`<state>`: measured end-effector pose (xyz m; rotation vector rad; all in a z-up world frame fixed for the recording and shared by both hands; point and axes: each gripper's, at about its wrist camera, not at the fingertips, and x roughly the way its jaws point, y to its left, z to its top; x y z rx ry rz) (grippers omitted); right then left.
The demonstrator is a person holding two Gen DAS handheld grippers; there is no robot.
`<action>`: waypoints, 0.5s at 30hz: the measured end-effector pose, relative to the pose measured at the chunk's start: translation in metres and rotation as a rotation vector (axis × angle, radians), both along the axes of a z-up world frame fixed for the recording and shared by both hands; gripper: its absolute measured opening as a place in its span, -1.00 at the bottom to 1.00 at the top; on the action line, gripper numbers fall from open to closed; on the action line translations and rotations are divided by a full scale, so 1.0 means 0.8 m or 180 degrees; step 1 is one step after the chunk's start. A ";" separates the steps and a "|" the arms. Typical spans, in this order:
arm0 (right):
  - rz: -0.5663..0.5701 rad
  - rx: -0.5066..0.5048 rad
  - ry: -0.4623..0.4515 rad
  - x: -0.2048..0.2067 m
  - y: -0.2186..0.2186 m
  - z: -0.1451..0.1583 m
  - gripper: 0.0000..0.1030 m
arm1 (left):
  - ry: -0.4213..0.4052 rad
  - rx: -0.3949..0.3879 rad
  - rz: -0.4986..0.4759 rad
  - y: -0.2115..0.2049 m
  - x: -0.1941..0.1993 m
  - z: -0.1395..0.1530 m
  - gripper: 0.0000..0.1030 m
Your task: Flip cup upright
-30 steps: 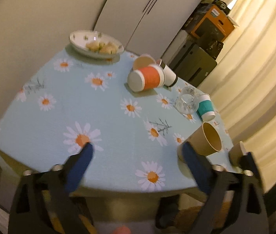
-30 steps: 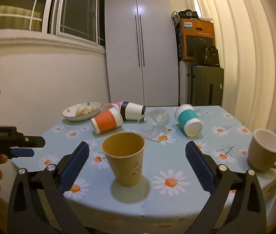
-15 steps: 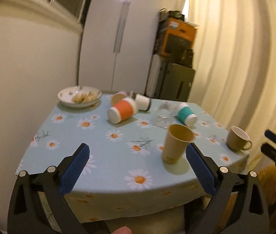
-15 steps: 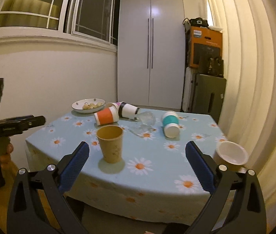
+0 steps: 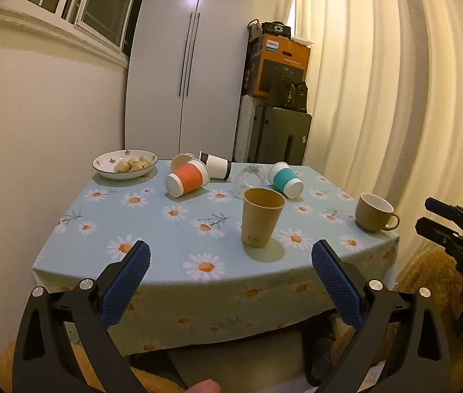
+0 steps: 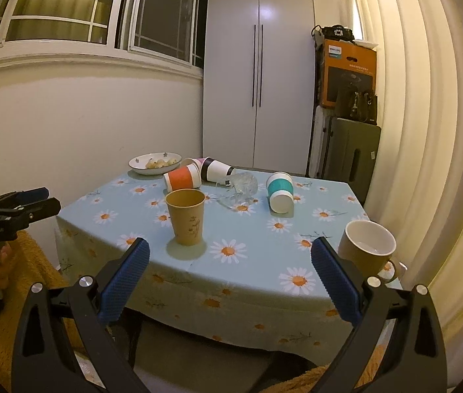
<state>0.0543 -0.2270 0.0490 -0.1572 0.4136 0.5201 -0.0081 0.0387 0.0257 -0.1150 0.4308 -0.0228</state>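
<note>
A brown paper cup (image 5: 261, 216) (image 6: 186, 216) stands upright near the front of the daisy tablecloth table (image 5: 152, 229) (image 6: 264, 249). An orange cup (image 5: 187, 181) (image 6: 182, 177), a white-and-black cup (image 5: 215, 165) (image 6: 216, 169), a teal cup (image 5: 285, 180) (image 6: 279, 191) and a clear glass (image 5: 247, 178) (image 6: 241, 187) lie on their sides further back. My left gripper (image 5: 230, 276) is open and empty, off the table's front edge. My right gripper (image 6: 229, 275) is open and empty, also back from the table.
A tan mug (image 5: 374, 212) (image 6: 365, 245) stands upright at the right corner. A bowl of snacks (image 5: 125, 163) (image 6: 155, 162) sits at the back left. A white wardrobe (image 6: 257, 82), boxes and curtains stand behind. Each gripper shows in the other's view (image 5: 454, 239) (image 6: 5, 216).
Both grippers have pulled back from the table and stay open. The left view has levelled out. The brown cup stands where it was.
</note>
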 end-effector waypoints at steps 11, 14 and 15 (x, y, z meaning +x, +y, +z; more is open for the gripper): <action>-0.0091 -0.0047 0.0007 -0.004 0.006 -0.007 0.90 | 0.0203 0.0176 -0.0126 -0.029 -0.003 -0.012 0.87; -0.0101 -0.0098 -0.0009 -0.004 0.012 -0.009 0.90 | 0.0238 0.0247 -0.0220 -0.039 -0.001 -0.015 0.87; -0.0096 -0.0112 -0.0013 -0.005 0.014 -0.010 0.90 | 0.0255 0.0269 -0.0230 -0.041 0.000 -0.016 0.87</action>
